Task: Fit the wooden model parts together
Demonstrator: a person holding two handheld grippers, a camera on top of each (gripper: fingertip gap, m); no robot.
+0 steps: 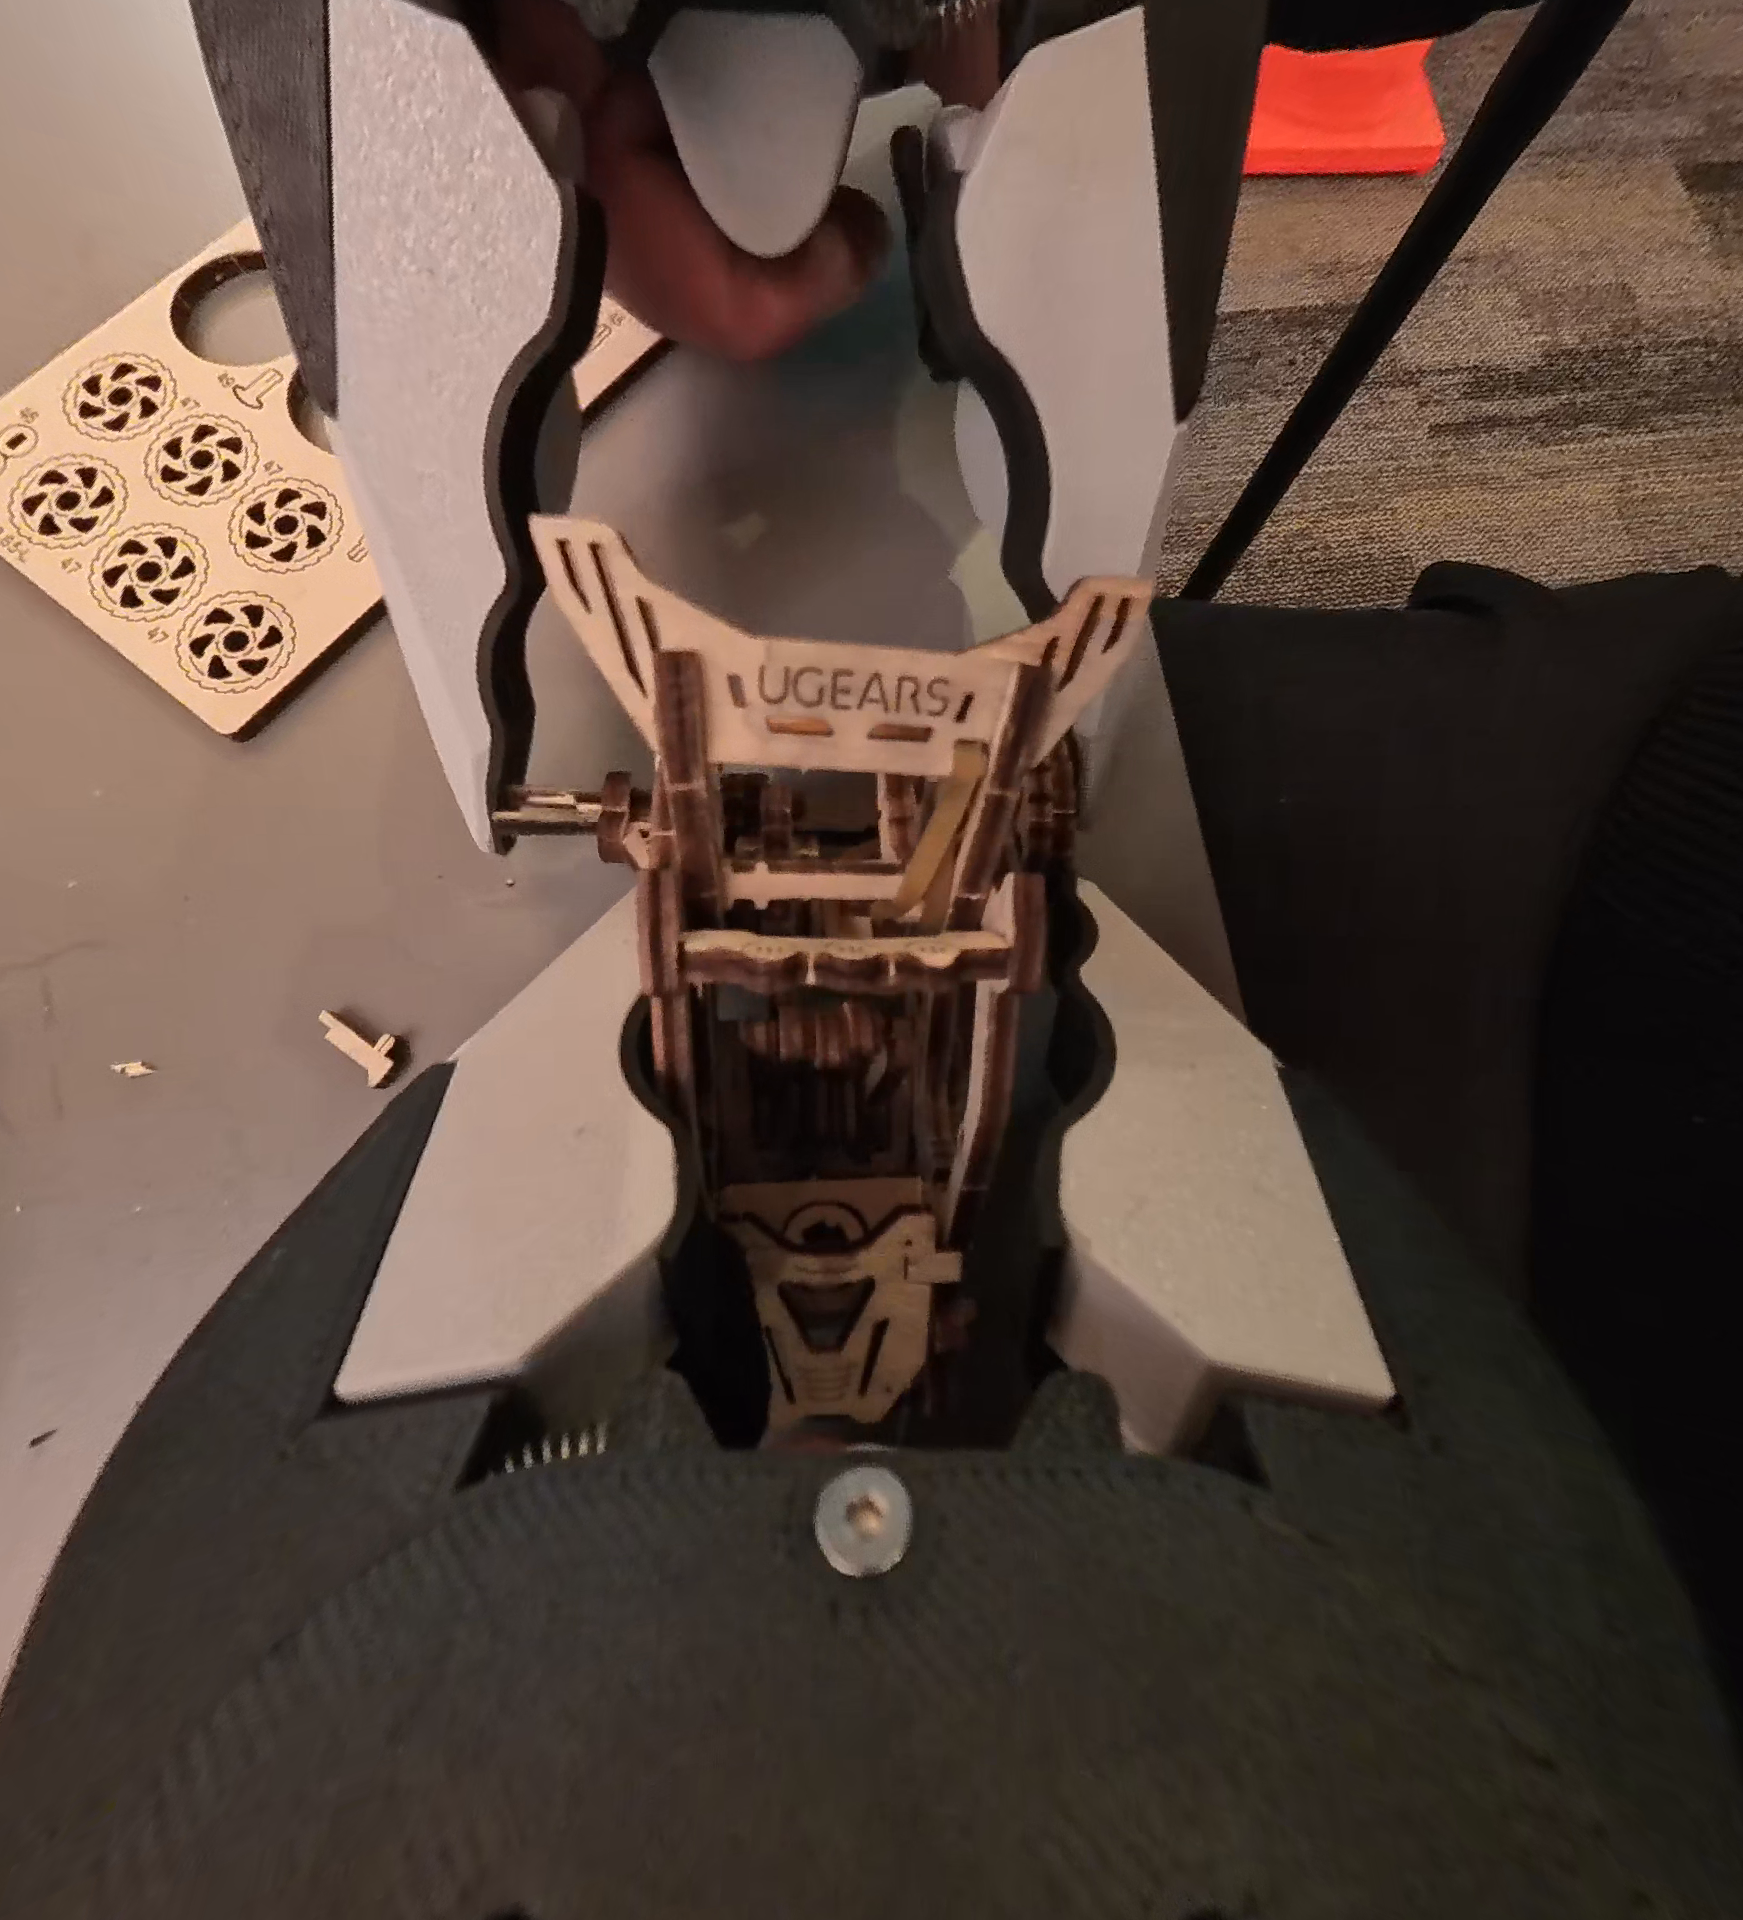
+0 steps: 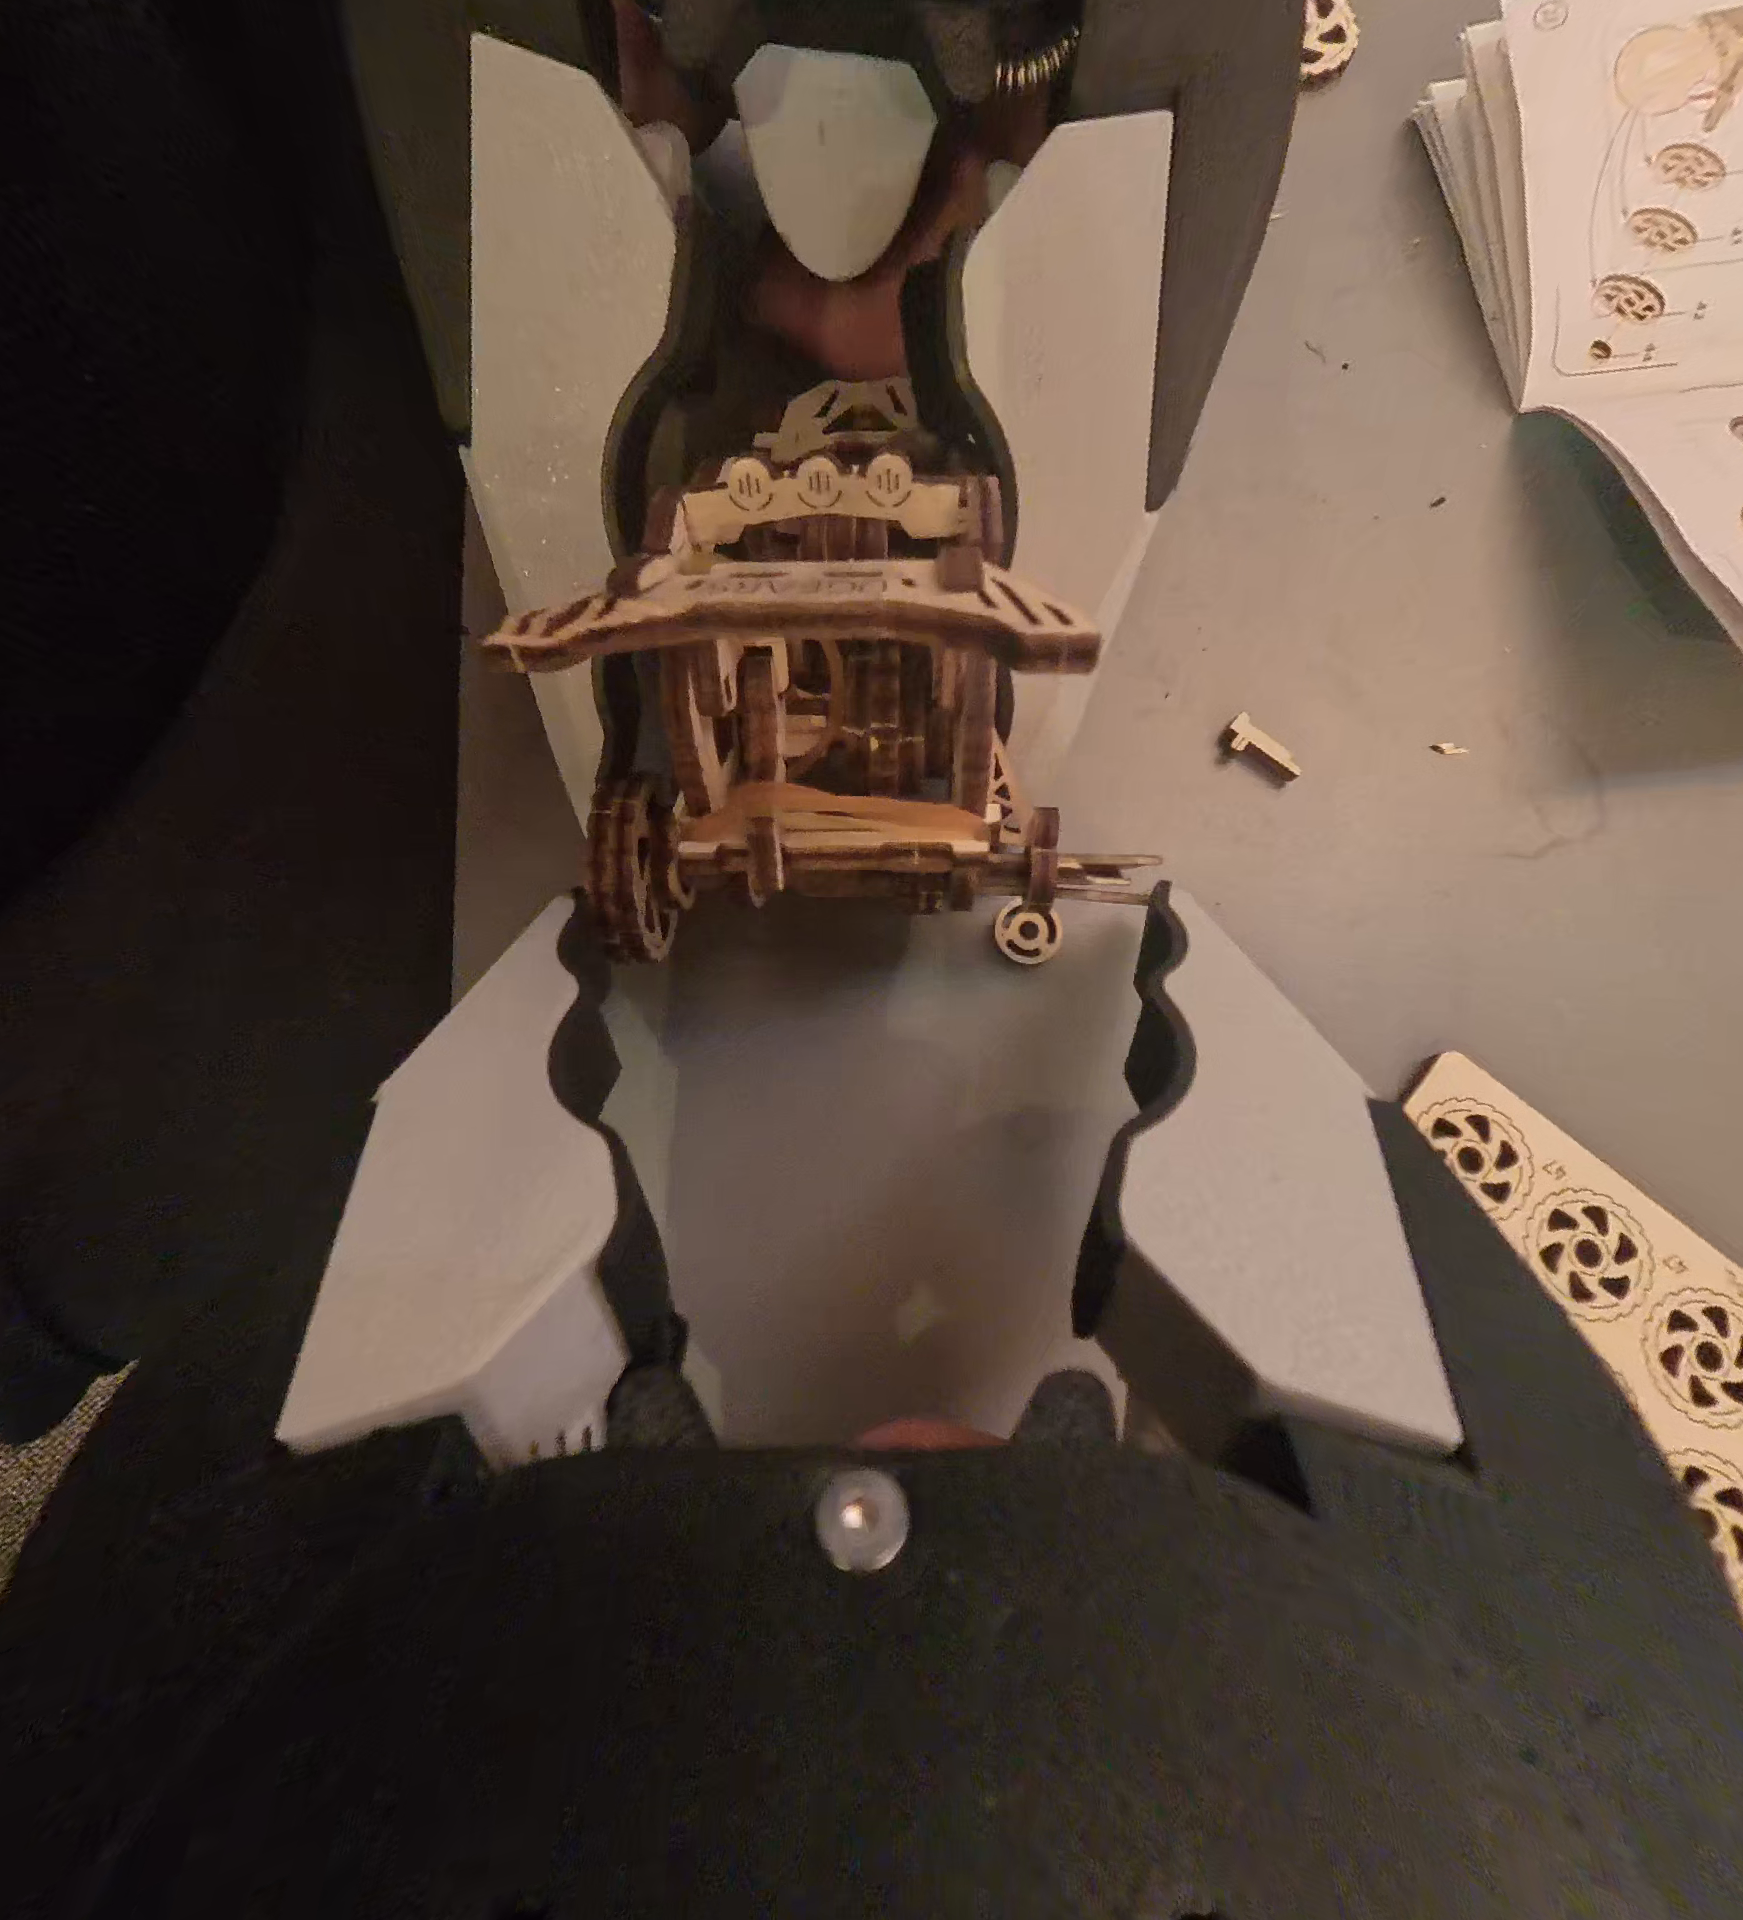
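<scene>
left wrist view | left gripper (image 1: 867, 1049) pinching wooden model (image 1: 836, 935) | right gripper (image 2: 867, 935) spread, facing it

Wooden model (image 1: 836, 904): pale tan plywood with dark brown burnt edges and slotted cut-outs. Left gripper (image 1: 862, 997): grey fingers with black wavy inner edges, black textured body. Parts sheet (image 1: 134, 520): light wood with 6 swirl-patterned discs. Tabletop (image 1: 119, 914): plain grey. Block (image 1: 1340, 109): bright orange-red. Booklet (image 2: 1667, 312): white with tan drawings.
</scene>
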